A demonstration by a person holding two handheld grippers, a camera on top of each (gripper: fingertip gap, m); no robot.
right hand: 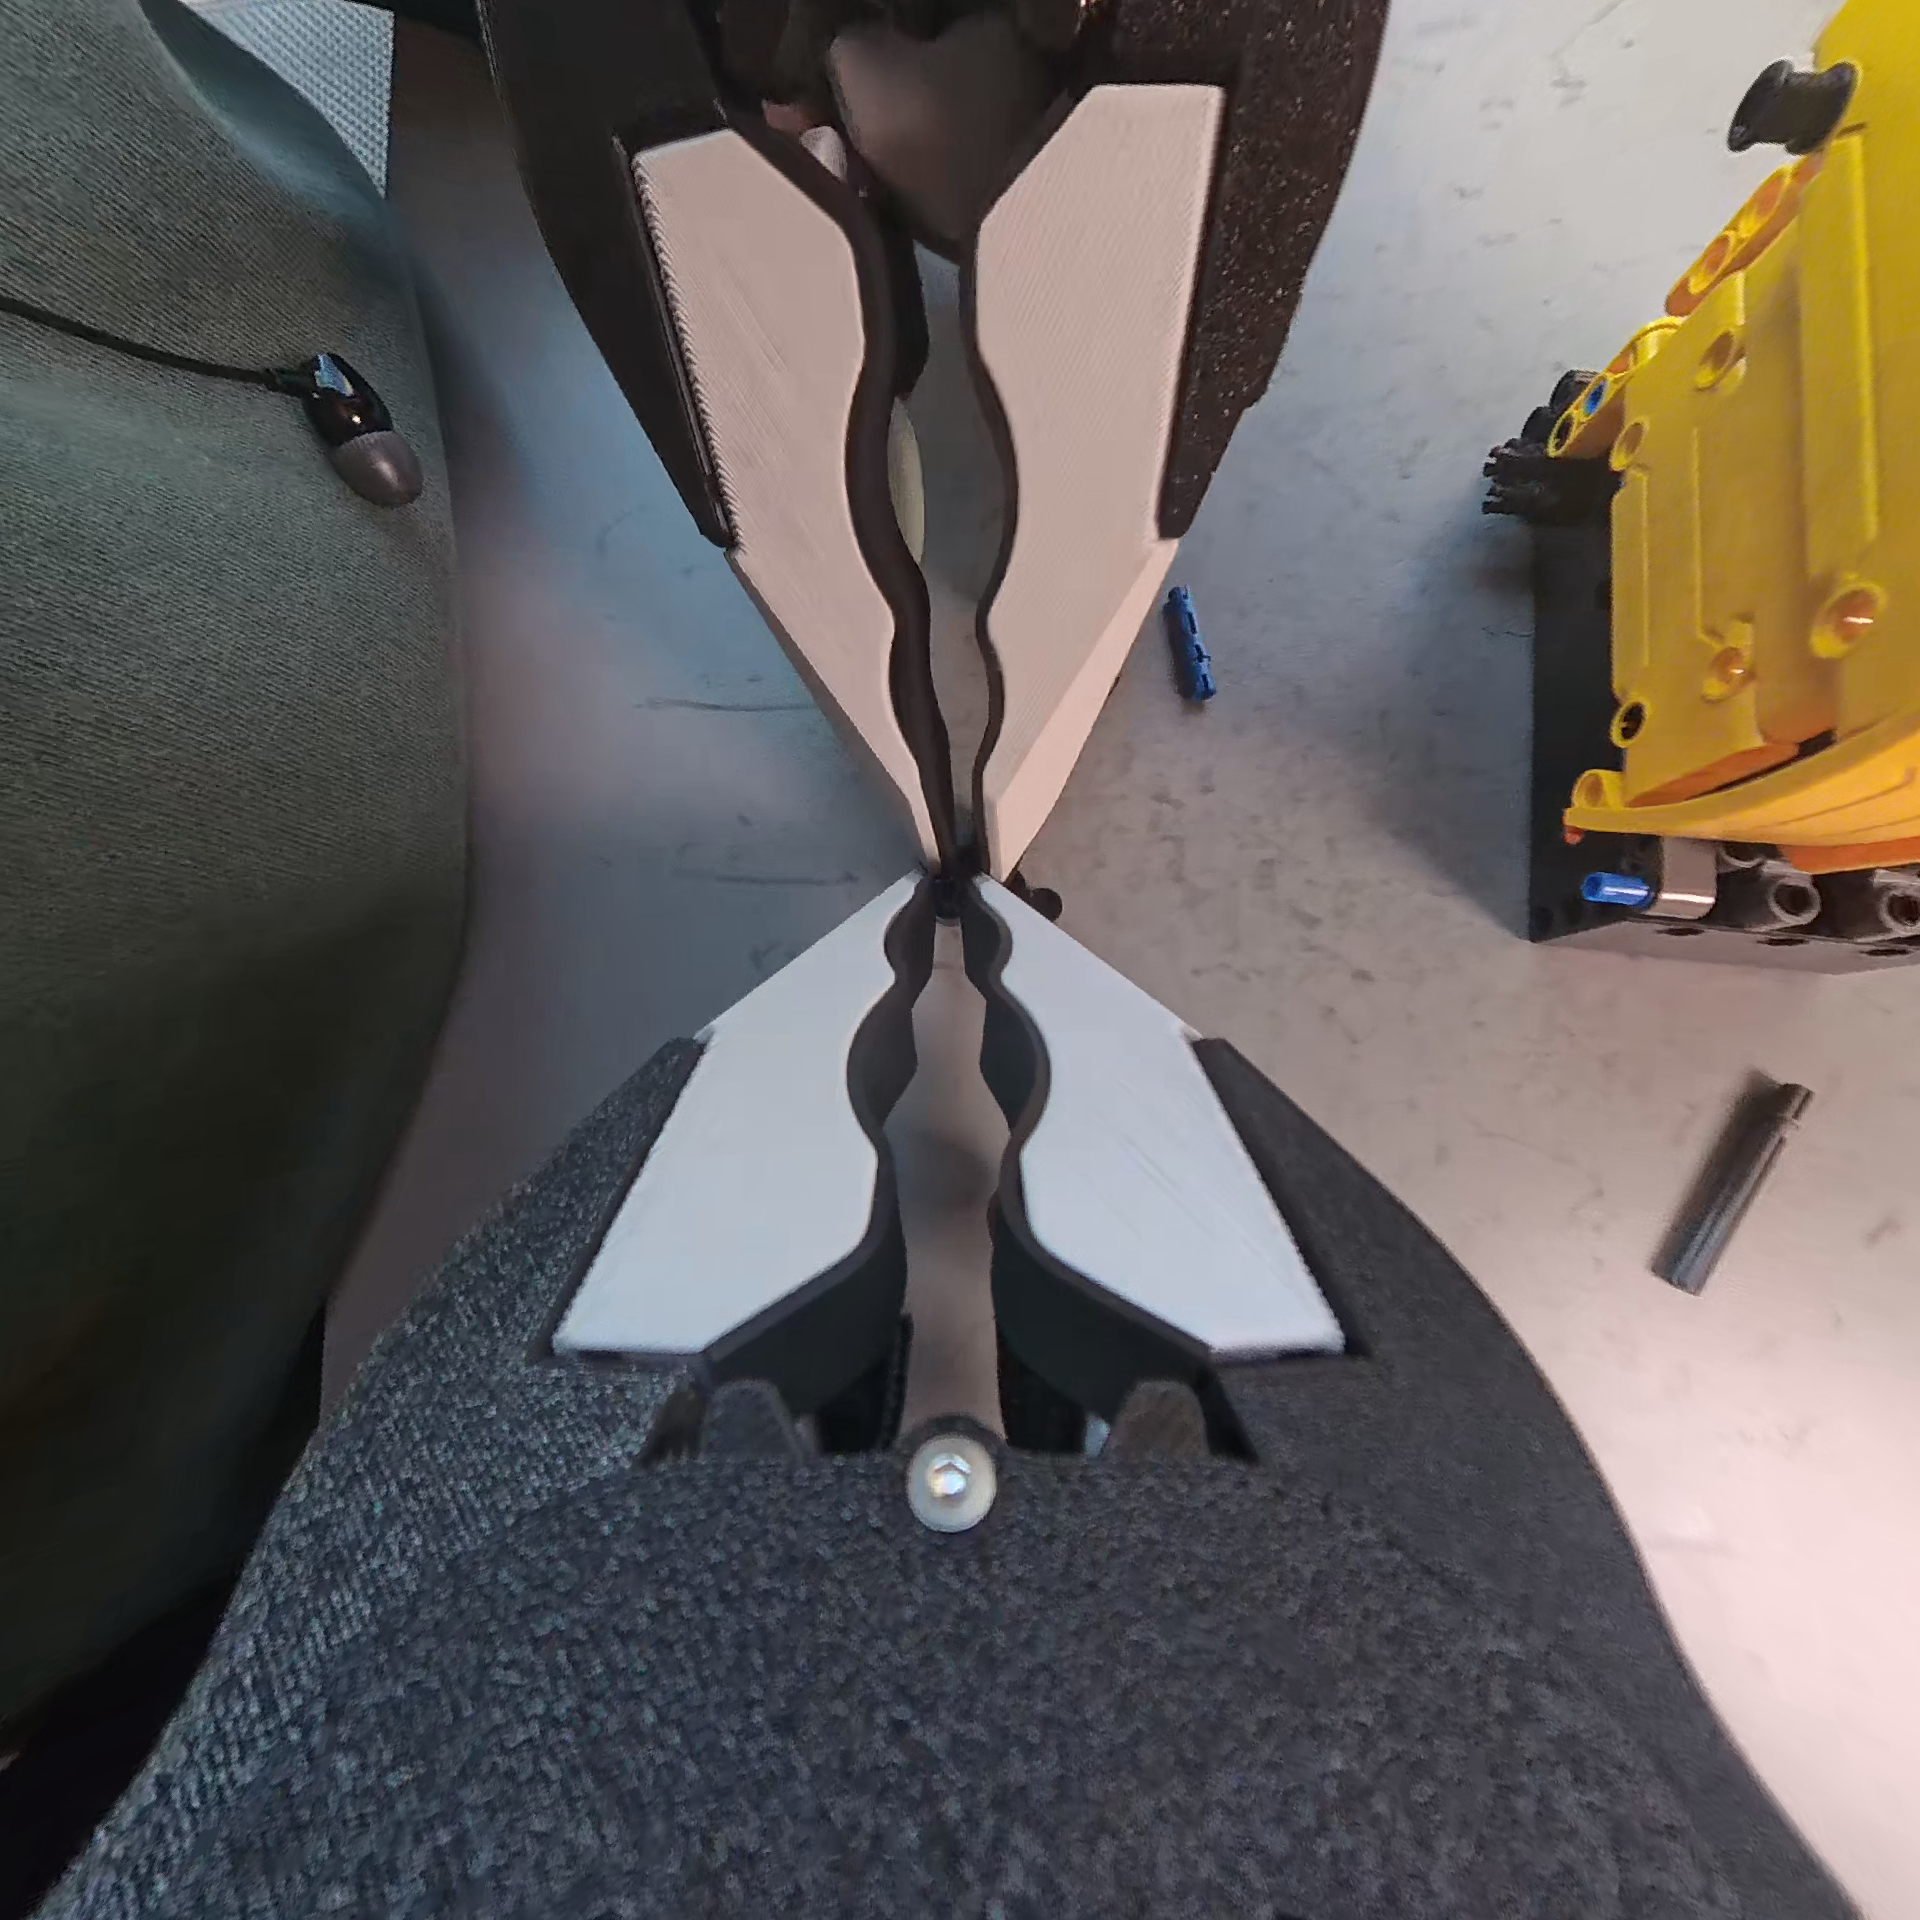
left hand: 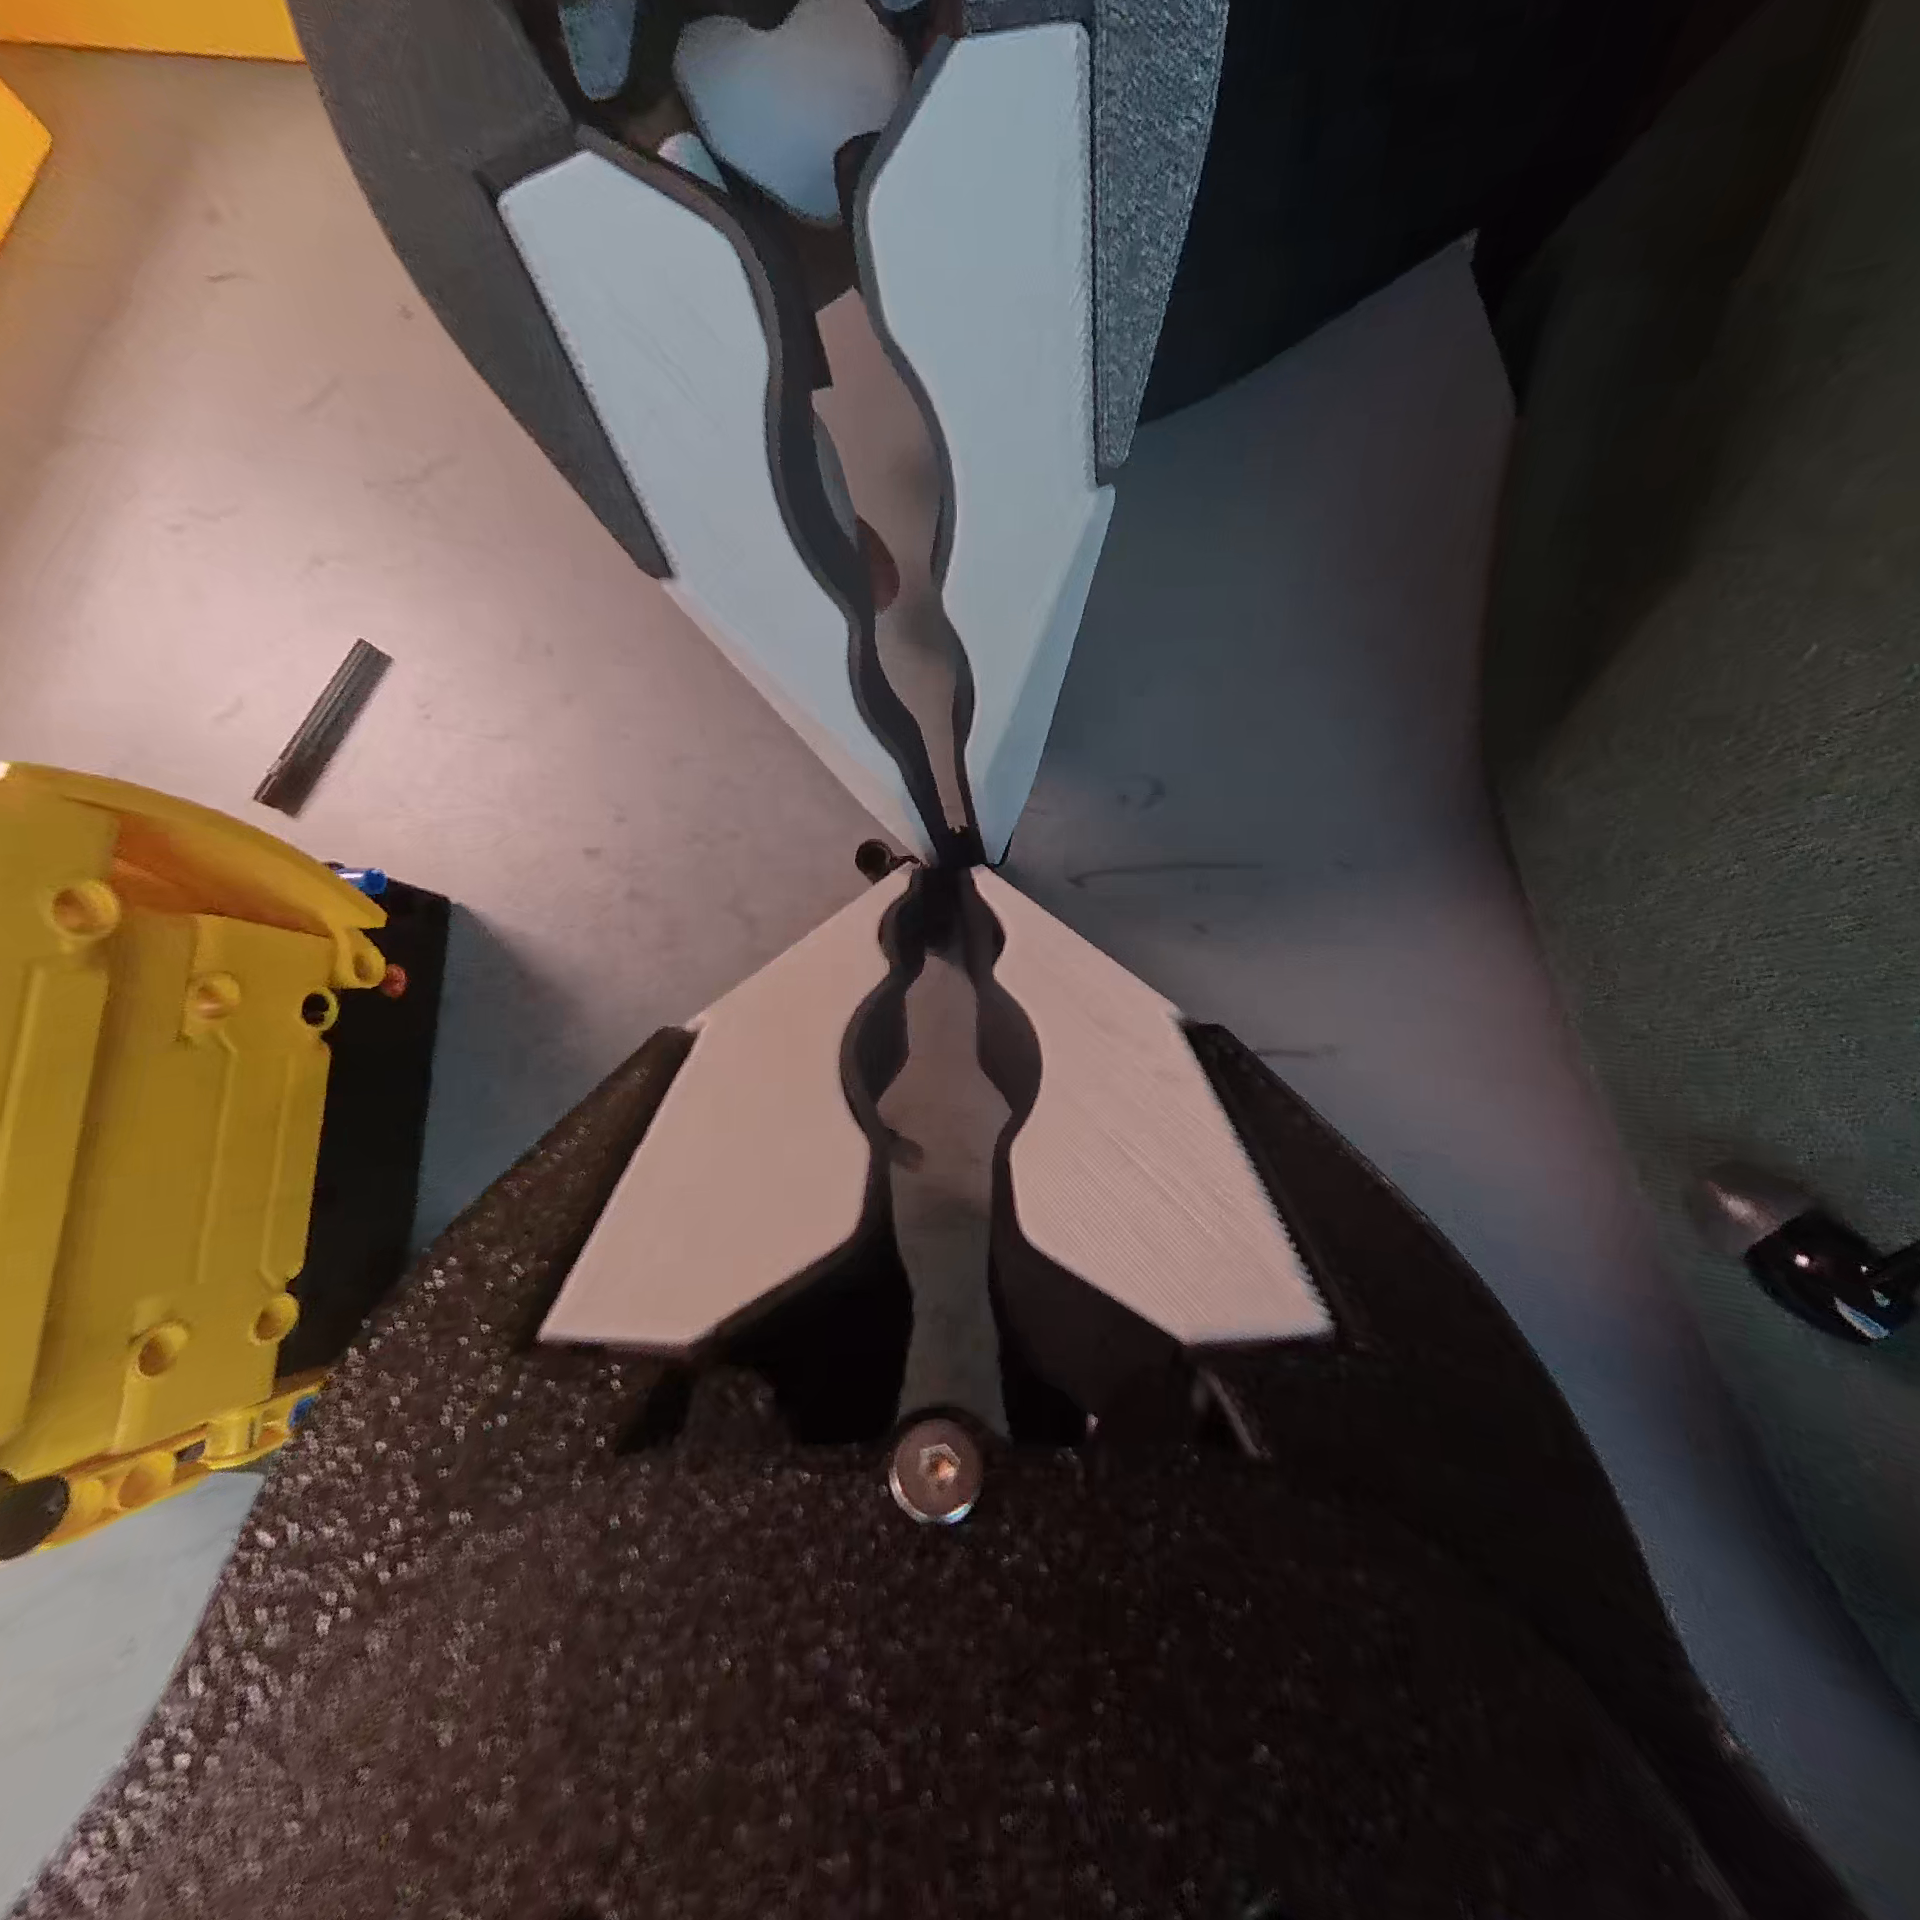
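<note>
In the left wrist view, a yellow brick-built model (left hand: 156,1143) on a black base sits at nine o'clock, cut off by the frame edge. One black ribbed rod (left hand: 324,725) lies apart from it on the pale bench (left hand: 312,468), toward ten o'clock. A yellow shape (left hand: 135,21) at eleven o'clock is mostly out of frame and cannot be identified.

At the centre, the left gripper (left hand: 940,883) rises from six o'clock with its fingers closed on a small black piece (left hand: 938,925). The piece is almost wholly hidden between the pads, so its form is hard to make out. A tiny dark ring (left hand: 871,857) lies just beside the tips. At three to four o'clock, grey-green cloth (left hand: 1714,727) carries one black-and-grey cord end (left hand: 1808,1257).

In the right wrist view, the right gripper (right hand: 945,891) comes up from six o'clock with its fingers drawn together to the tip. It meets the left gripper tip to tip at the same dark piece. Whether it grips the piece or only touches it cannot be told.

Right of the fingers, one loose blue pin (right hand: 1192,642) lies at one o'clock. A second blue pin (right hand: 1616,890) is plugged into the model's base at three o'clock. Blur softens everything near the edges.
</note>
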